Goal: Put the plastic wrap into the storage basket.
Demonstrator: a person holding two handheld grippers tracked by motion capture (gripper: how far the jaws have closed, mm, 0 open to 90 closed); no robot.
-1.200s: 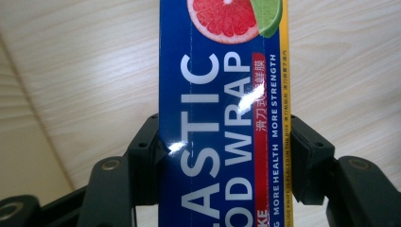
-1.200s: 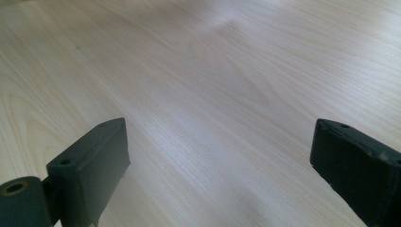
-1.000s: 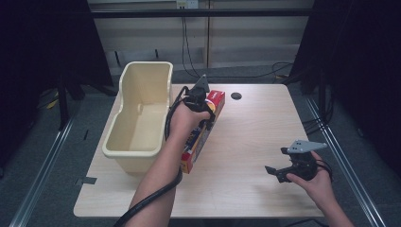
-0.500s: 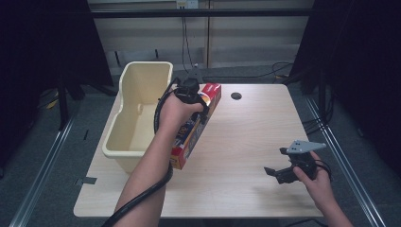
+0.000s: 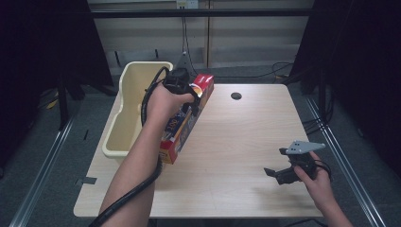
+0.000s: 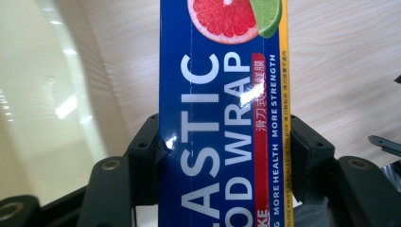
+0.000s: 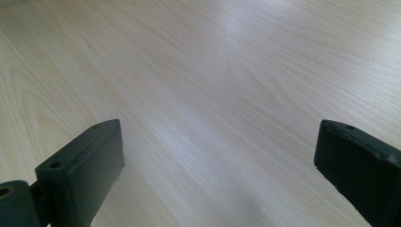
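A long blue, red and yellow plastic wrap box (image 5: 186,122) hangs tilted in the air beside the cream tub (image 5: 124,124), its far end raised. My left gripper (image 5: 189,97) is shut on its upper half. In the left gripper view both black jaws press the sides of the plastic wrap box (image 6: 222,118), which reads "PLASTIC FOOD WRAP" under a grapefruit picture; the left gripper (image 6: 222,156) looks down on tub and table. My right gripper (image 5: 276,174) rests low over the table's near right part, open, with bare wood between the jaws of the right gripper (image 7: 217,156).
The cream tub stands along the left side of the wooden table (image 5: 236,142). A round cable hole (image 5: 236,96) lies at the far middle. The left gripper's black cable loops over the tub rim. Dark curtains and floor rails flank the table.
My left gripper has lifted the box off the table and carried it left toward the tub, tilting it more. The right gripper has stayed put.
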